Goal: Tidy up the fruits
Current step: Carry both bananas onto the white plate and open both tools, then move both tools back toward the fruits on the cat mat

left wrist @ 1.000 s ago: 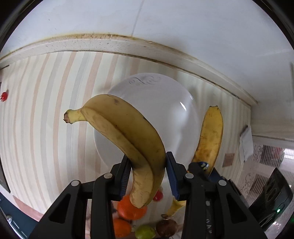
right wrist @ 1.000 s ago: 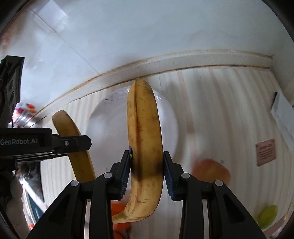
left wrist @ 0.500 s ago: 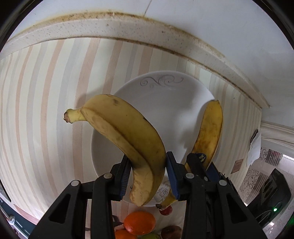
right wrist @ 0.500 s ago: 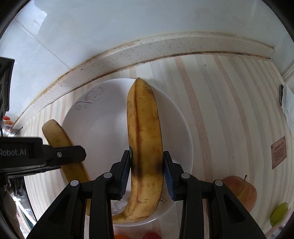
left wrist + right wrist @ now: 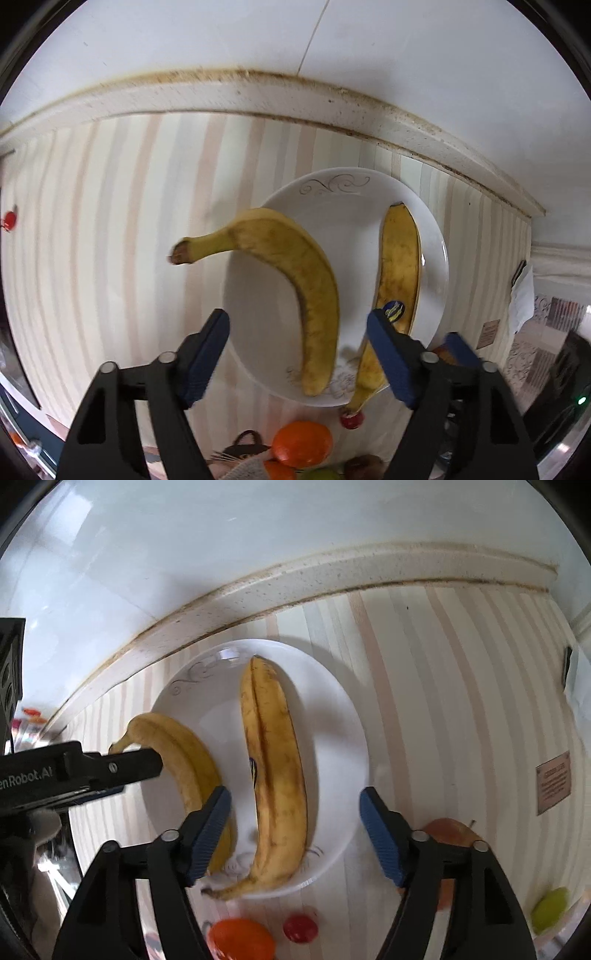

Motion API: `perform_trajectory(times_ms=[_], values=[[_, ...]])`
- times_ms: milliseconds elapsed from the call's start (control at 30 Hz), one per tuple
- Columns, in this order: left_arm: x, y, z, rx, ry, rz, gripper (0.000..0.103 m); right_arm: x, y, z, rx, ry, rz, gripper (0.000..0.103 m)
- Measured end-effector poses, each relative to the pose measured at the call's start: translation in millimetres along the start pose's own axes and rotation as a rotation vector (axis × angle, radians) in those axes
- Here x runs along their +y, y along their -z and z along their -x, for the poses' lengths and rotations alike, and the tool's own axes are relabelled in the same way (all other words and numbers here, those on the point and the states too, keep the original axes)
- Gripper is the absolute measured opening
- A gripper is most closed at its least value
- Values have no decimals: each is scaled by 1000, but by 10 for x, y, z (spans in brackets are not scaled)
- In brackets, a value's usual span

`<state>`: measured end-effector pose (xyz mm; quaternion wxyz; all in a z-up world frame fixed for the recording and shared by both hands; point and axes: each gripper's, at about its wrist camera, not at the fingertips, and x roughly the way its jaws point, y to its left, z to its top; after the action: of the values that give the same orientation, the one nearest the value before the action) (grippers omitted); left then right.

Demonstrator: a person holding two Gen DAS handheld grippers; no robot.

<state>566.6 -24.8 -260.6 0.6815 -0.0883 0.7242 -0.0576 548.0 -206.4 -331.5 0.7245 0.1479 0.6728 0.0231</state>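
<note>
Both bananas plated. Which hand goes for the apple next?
Right. The right hand-held gripper, jaws opening clear of its banana, hangs beside the apple, which lies off the right edge of the plate.

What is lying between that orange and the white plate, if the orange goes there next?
Nothing blocks it. The orange sits just off the plate's near rim, bare striped cloth between. Two bananas already fill much of the plate, leaving a free strip between them.
</note>
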Motion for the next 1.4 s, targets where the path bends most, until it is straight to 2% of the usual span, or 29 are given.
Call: perform_trajectory(times_ms=[67, 133, 367, 733, 1000, 1100, 1200, 1333, 1400], values=[[0, 92, 69, -28, -40, -31, 86, 20, 12, 112, -10, 12, 33, 86], [-7, 196, 132, -57, -69, -57, 86, 93, 52, 200, -22, 27, 69, 90], [-44, 600, 415, -165, -130, -121, 86, 241, 210, 492, -67, 43, 137, 91], [-42, 1106, 1052, -329, -121, -146, 86, 343, 589, 1220, -172, 10, 161, 91], [-51, 1516, 1384, -414, -96, -155, 86, 353, 933, 1706, -233, -44, 159, 91], [-54, 1680, 1356, -406, -106, -169, 86, 259, 1086, 1777, -220, -66, 135, 91], [-22, 1849, 1201, -372, -140, -185, 86, 94, 1249, 1682, -150, -101, 95, 91], [109, 2090, 847, -271, -178, -192, 87, -182, 1536, 1358, -23, -82, 48, 91], [229, 2220, 596, -194, -184, -176, 86, -329, 1678, 1154, 47, -75, 18, 91]])
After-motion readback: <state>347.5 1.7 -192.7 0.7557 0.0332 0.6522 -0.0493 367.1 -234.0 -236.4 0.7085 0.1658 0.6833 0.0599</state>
